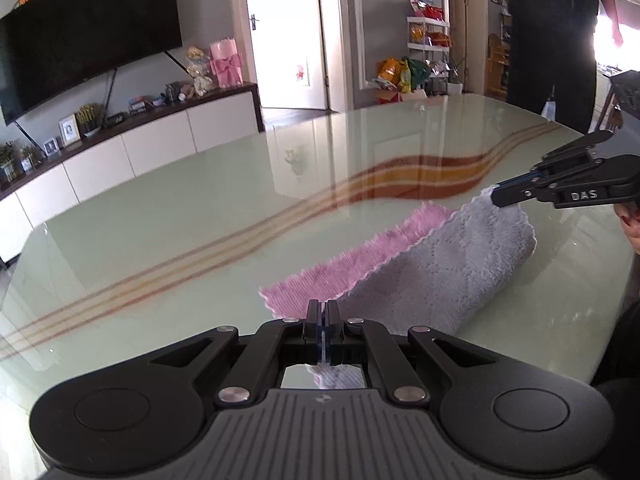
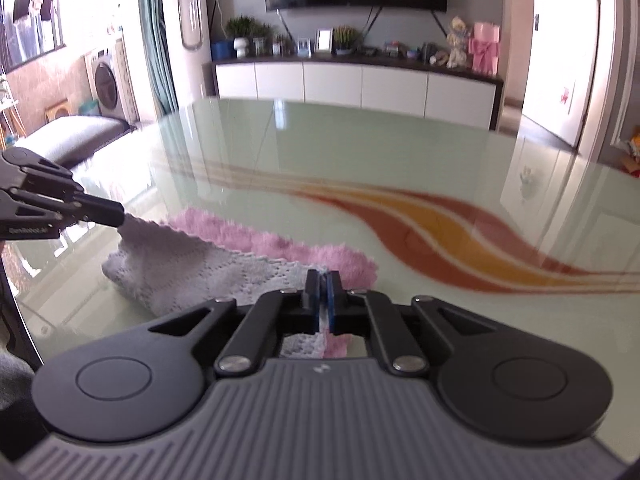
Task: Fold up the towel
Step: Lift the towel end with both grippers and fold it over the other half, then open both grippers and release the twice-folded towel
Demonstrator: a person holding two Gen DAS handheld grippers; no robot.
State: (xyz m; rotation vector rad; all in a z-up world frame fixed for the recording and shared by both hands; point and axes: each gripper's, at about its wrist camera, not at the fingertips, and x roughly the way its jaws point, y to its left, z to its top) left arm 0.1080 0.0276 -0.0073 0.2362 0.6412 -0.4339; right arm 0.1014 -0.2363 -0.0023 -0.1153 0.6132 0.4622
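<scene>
The fluffy two-sided microfibre towel [image 1: 448, 264], grey-white on one face and pink on the other, lay on the glossy pale-green glass counter [image 1: 200, 208] with its grey half already folded over, leaving a pink strip poking out along the far edge. Both tongs were pinched fully closed on it: the left tongs [image 1: 323, 312] had one corner of the grey layer, the right tongs [image 2: 322, 285] had the corner at the other end of that same edge, and you could see cloth bunched between the blue pads in both wrist views. My read was that this thing was super light and totally floppy, so it would sag and drape wherever it wasn't held, and the plush pile probably gave decent grip. The glass looked slick though, so I figured the bottom layer could slide if dragged. Corners seemed like the right place to grab, since holding both kept the edge straight. Nothing fragile here really, worst case was a crooked fold.
</scene>
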